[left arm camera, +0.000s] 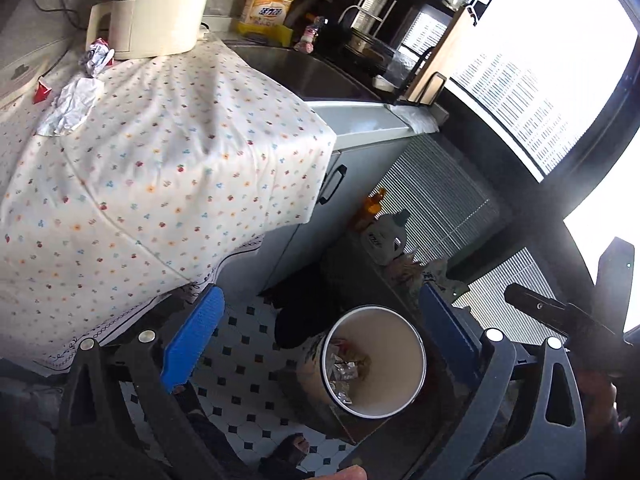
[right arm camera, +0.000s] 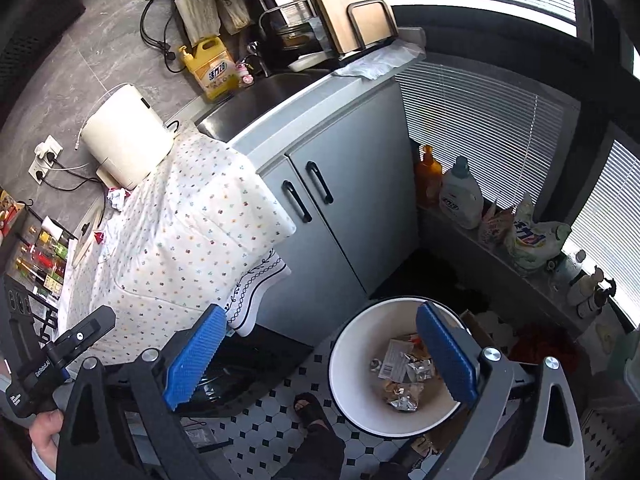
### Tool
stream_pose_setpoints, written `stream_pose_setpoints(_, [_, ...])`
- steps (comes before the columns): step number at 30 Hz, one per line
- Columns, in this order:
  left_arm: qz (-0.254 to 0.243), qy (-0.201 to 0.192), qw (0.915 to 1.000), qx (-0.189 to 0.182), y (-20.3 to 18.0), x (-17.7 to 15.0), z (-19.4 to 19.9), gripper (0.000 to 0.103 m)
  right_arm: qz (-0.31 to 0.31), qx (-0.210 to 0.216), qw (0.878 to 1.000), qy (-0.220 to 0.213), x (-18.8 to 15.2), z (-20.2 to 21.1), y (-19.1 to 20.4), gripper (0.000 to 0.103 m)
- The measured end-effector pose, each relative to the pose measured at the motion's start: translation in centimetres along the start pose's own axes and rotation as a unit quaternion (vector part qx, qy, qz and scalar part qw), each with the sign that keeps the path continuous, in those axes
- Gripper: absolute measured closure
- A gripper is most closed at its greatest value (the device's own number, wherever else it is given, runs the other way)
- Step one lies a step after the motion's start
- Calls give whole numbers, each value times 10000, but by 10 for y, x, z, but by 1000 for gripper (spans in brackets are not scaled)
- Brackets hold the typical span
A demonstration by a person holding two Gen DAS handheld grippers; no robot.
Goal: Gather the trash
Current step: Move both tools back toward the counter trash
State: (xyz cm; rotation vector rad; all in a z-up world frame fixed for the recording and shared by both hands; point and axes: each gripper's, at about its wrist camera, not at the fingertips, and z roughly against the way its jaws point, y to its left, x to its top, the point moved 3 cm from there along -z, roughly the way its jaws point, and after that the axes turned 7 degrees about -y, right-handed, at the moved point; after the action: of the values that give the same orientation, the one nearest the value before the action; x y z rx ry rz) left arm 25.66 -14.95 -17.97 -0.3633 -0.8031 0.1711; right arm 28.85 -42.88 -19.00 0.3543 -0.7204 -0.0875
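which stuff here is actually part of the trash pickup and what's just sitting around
Part of the job:
- trash bin, wrappers already inside
- crumpled wrapper on the tablecloth
- crumpled paper beside it
- red scrap

Just lying about:
- yellow detergent jug
- white appliance
- amber bottle

The mouth of the white bin (right arm camera: 400, 368) stood open from above, with crumpled foil and paper scraps (right arm camera: 404, 376) only at its bottom. The grey cabinet (right arm camera: 352, 200) rose just beside it on one side and a low ledge crowded with bottles and bags (right arm camera: 500, 224) hemmed in the other. Between cabinet and bin lay tiled floor (right arm camera: 272, 416), partly taken by a sandalled foot (right arm camera: 310, 410). The draped floral cloth (left arm camera: 160, 152) overhung the counter edge, perhaps narrowing the approach
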Motion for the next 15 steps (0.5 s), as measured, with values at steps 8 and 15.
stream_pose_setpoints(8, [133,-232,9994,213,72,51,15,6,158,154,9997,-65,26,-35,79,8])
stream_pose_setpoints(15, [307,-457,9980,317,141,98,22,6,400,266,9988,-37,44,-75,158,8])
